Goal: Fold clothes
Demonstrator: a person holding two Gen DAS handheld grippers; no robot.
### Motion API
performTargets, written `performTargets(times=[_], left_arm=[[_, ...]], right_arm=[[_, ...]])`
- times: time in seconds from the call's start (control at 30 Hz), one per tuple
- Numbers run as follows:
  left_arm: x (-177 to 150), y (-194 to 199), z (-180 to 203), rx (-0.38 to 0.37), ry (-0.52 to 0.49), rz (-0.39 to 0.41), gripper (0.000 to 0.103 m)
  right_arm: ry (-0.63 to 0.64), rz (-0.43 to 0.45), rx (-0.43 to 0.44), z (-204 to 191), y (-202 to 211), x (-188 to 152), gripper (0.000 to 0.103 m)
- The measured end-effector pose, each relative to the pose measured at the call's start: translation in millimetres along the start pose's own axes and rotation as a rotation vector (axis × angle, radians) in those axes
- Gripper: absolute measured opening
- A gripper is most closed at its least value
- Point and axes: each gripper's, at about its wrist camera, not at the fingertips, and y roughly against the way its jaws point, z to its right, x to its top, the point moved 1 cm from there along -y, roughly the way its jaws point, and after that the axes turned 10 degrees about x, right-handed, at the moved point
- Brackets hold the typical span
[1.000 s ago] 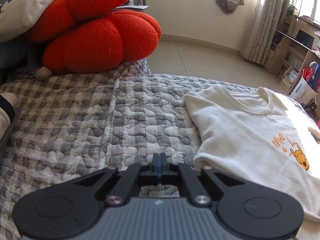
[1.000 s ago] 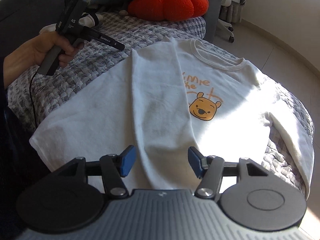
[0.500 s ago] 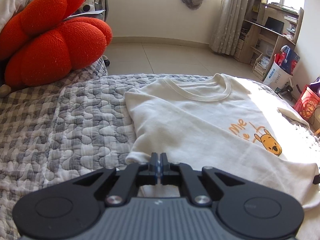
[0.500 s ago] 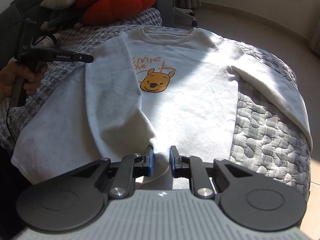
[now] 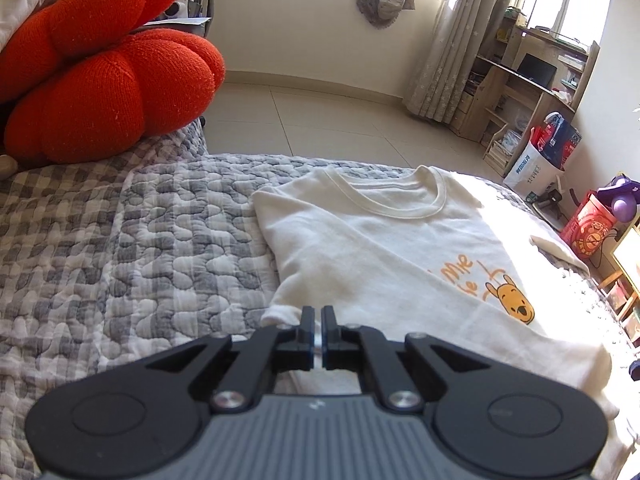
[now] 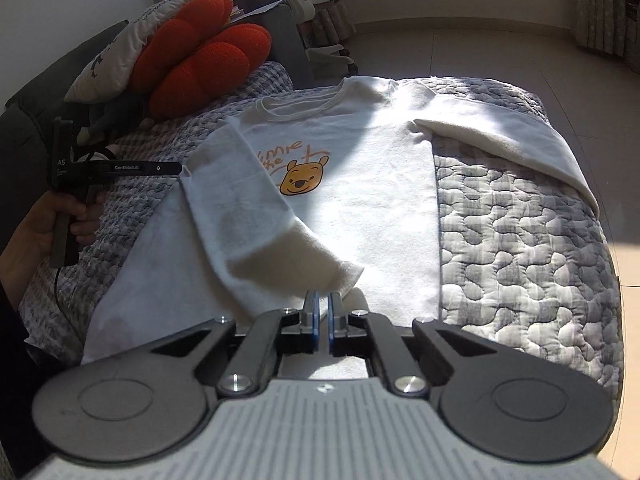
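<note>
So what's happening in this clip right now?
A person with a handheld gripper in each hand is folding a cream sweatshirt with a bear print, spread on a quilted bed cover. The right gripper is shut on the cuff of one sleeve, which lies diagonally across the front. The left gripper is closed at the sweatshirt's folded side edge. The other sleeve lies unfolded, spread out to the side.

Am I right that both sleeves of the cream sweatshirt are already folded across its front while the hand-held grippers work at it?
Not quite: in the right wrist view, only one sleeve of the cream sweatshirt lies across the front; the other sleeve is still spread out on the quilt.
</note>
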Motion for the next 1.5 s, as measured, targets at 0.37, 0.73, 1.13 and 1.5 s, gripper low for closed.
performTargets(times=[0.37,0.73,1.13,1.5], left_arm=[[-5.2,-6.7,8.1,-0.052,0.004,-0.019,0.002],[-11.0,-14.7,4.3,-0.058,0.025,-0.062,0.010],[-9.7,-17.2,8.1,-0.066,0.035,-0.094,0.019],[-9.0,-17.5,-2.3,-0.048,0.079,-0.120,0.030]], right_arm=[[0.043,-0.037,-0.008,12.4,-34.7,6.7,0.056],[0.141,0.108,-0.005,-22.8,5.7,5.6,0.006],[-0.014,0.153,0.011,-20.4,31.9,-19.7,0.004],[-0.107,0.134,-0.065,-1.8,31.4,-24.5,0.004]])
